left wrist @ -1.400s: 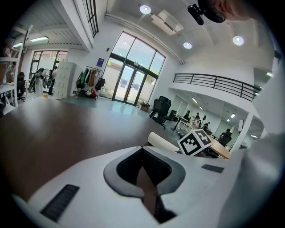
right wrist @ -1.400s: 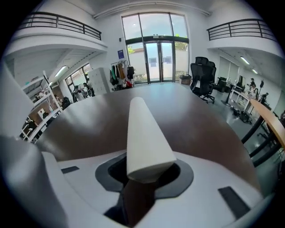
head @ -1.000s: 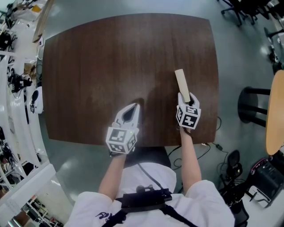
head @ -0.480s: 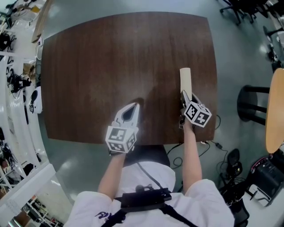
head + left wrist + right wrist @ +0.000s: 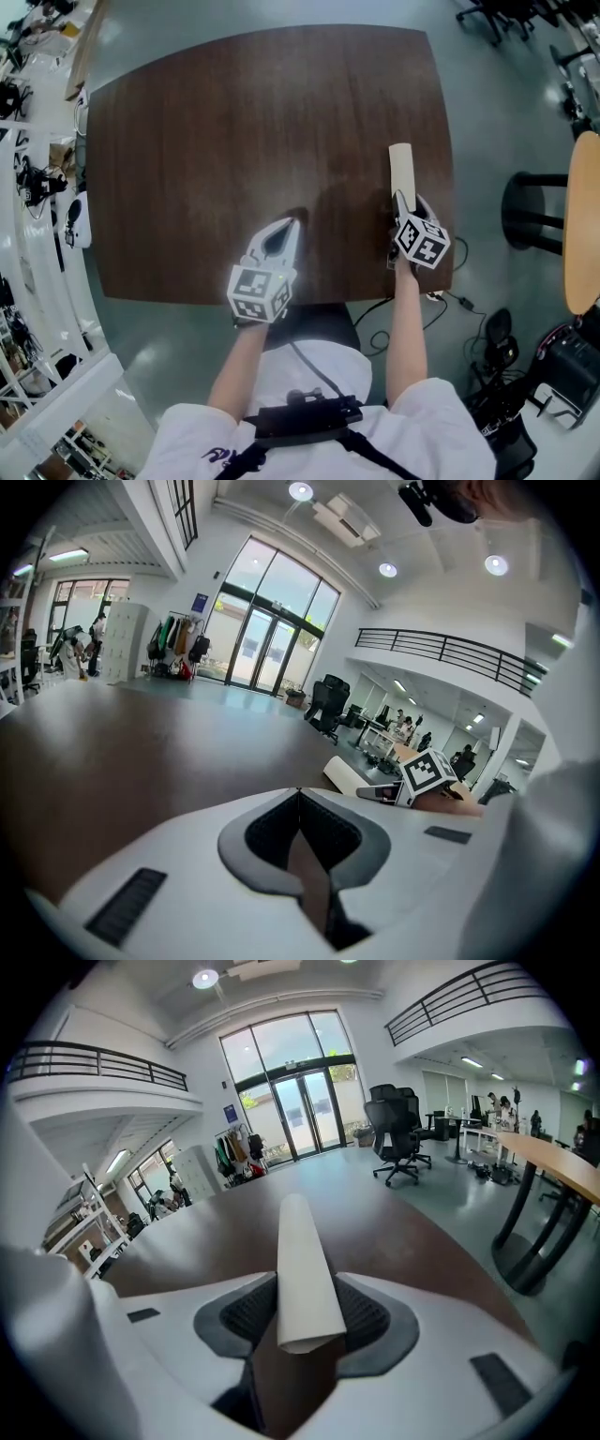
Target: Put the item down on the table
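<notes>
A cream paper roll [image 5: 401,170] sticks out over the right part of the dark brown table [image 5: 234,122], pointing away from me. My right gripper [image 5: 404,202] is shut on its near end; in the right gripper view the roll [image 5: 301,1251] lies clamped between both grey pads [image 5: 246,1315] of the right gripper [image 5: 305,1302], slanting up and forward. My left gripper [image 5: 280,232] hovers over the table's near edge, jaws shut with nothing between them. In the left gripper view the left gripper's [image 5: 298,795] tips meet, and the roll [image 5: 348,774] shows off to the right.
A black stool [image 5: 532,212] and a round wooden tabletop [image 5: 583,225] stand right of the table. Cables [image 5: 459,305] lie on the floor near its right corner. Shelving with clutter [image 5: 33,178] runs along the left. Office chairs [image 5: 397,1131] stand beyond the table.
My right gripper has moved to the right with the roll and rolled about its axis, so its marker cube faces differently. The left gripper has barely shifted.
</notes>
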`<state>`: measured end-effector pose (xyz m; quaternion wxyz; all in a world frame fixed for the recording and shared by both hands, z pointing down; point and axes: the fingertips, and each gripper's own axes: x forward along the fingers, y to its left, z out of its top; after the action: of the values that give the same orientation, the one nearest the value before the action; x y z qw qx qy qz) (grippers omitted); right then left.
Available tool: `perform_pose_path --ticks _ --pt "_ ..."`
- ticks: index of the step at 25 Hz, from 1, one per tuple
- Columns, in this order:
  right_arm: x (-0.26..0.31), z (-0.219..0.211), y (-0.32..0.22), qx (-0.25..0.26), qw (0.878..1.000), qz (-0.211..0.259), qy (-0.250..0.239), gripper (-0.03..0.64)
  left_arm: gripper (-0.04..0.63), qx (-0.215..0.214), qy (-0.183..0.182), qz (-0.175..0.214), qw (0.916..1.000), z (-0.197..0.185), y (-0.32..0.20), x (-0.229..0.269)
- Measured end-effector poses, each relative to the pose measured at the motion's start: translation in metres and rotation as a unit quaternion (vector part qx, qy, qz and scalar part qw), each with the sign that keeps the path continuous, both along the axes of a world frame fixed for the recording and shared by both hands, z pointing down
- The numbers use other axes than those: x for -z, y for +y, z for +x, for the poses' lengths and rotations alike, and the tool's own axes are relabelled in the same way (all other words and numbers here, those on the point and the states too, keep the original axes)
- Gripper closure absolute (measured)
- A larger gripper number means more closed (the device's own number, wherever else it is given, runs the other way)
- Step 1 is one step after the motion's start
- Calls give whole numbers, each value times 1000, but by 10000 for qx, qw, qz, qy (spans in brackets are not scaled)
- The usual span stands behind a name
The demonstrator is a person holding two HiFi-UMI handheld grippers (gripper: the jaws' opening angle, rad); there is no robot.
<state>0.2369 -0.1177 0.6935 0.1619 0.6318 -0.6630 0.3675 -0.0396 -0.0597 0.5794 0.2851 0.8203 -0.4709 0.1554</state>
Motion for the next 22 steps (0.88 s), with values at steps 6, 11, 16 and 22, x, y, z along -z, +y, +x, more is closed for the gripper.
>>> perform_pose_path --ticks 6,11,16,22 --pt "12 27 5 30 9995 296 97 308 583 -62 48 59 10000 5 10 11" --pt "38 28 14 112 9985 528 59 309 583 -75 105 166 9998 2 23 25" --pt "118 -24 35 817 9859 1435 -256 310 583 -82 171 462 9988 6 38 54" --pt "248 -116 81 1708 9476 2698 -112 468 583 86 219 1262 9917 -12 58 123"
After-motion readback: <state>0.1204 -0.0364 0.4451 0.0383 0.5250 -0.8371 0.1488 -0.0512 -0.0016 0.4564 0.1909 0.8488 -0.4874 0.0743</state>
